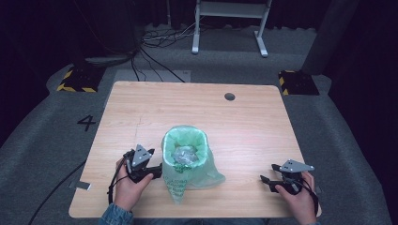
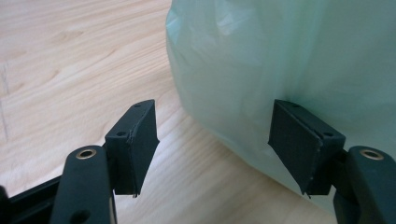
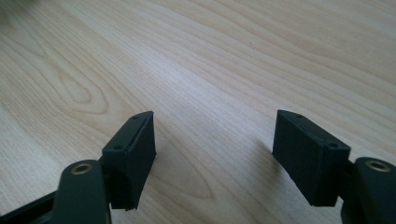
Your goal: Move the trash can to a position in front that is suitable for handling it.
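Wooden table [image 1: 141, 108] fills the middle of the high view, a small round hole [image 1: 229, 96] near its far edge, right of centre. Just below frame centre stands a pale green plastic bag [image 1: 187, 164], mouth open upward, its rim rolled out around a green container; something crumpled and grey [image 1: 184, 154] lies inside. Loose bag film spreads onto the tabletop toward lower right. Left gripper [image 1: 157, 171] sits at lower left of centre, held in the person's left hand [image 1: 130, 185], its tips at the bag's left side. In the left gripper view its jaws stand wide apart, nothing between them; the right-hand pad [image 2: 299, 147] lies against or just in front of the green film, contact not certain, the other over bare wood. Right gripper [image 1: 268, 173] rests at lower right, well apart from the bag, in the right hand [image 1: 296, 197]. In the right gripper view its jaws gape wide over plain wood grain, holding nothing.
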A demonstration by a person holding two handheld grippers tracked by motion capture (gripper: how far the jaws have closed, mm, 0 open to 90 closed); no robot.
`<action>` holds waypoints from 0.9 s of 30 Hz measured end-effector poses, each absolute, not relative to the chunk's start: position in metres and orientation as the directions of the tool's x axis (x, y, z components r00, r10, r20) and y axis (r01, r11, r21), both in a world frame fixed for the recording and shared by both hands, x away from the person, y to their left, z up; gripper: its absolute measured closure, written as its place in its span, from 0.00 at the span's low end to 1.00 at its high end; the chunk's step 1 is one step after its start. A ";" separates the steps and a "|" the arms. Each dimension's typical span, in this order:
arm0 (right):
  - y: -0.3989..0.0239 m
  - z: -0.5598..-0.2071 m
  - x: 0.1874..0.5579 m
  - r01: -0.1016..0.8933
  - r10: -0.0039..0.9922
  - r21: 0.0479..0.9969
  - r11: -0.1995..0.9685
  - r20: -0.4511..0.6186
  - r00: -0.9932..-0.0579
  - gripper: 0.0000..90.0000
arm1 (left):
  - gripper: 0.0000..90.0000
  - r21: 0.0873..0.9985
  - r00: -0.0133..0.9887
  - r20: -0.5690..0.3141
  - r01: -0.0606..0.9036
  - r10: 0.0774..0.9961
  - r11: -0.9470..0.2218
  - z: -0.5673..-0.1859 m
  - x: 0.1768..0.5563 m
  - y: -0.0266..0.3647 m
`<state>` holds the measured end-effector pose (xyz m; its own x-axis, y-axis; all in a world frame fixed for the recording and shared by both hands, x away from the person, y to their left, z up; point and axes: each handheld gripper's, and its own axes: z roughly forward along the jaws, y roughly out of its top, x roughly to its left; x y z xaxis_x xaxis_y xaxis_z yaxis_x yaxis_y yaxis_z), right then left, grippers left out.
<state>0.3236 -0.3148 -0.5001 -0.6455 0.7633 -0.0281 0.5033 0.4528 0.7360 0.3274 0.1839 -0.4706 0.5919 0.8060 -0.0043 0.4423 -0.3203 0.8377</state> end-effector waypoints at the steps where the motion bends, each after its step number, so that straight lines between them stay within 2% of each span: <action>1: -0.315 -0.499 0.324 0.499 0.763 0.740 0.451 -0.029 -0.645 0.34 | 0.37 0.837 0.598 -0.006 0.441 0.801 -0.324 -0.470 0.328 0.179; 8: -0.310 -0.489 0.322 0.477 0.759 0.762 0.439 -0.030 -0.651 0.36 | 0.37 0.832 0.641 -0.019 0.436 0.768 -0.343 -0.469 0.331 0.152; 20: -0.300 -0.482 0.319 0.456 0.741 0.777 0.435 -0.020 -0.672 0.36 | 0.37 0.835 0.661 -0.088 0.457 0.745 -0.306 -0.474 0.344 0.125; 27: -0.299 -0.480 0.314 0.451 0.736 0.778 0.438 -0.022 -0.677 0.36 | 0.37 0.833 0.680 -0.079 0.446 0.729 -0.326 -0.471 0.348 0.112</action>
<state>0.3142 -0.2987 -0.4800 -0.6766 0.7360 -0.0221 0.4507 0.4377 0.7780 0.3481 0.1124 -0.4712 0.6800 0.7290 -0.0785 0.4461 -0.3263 0.8334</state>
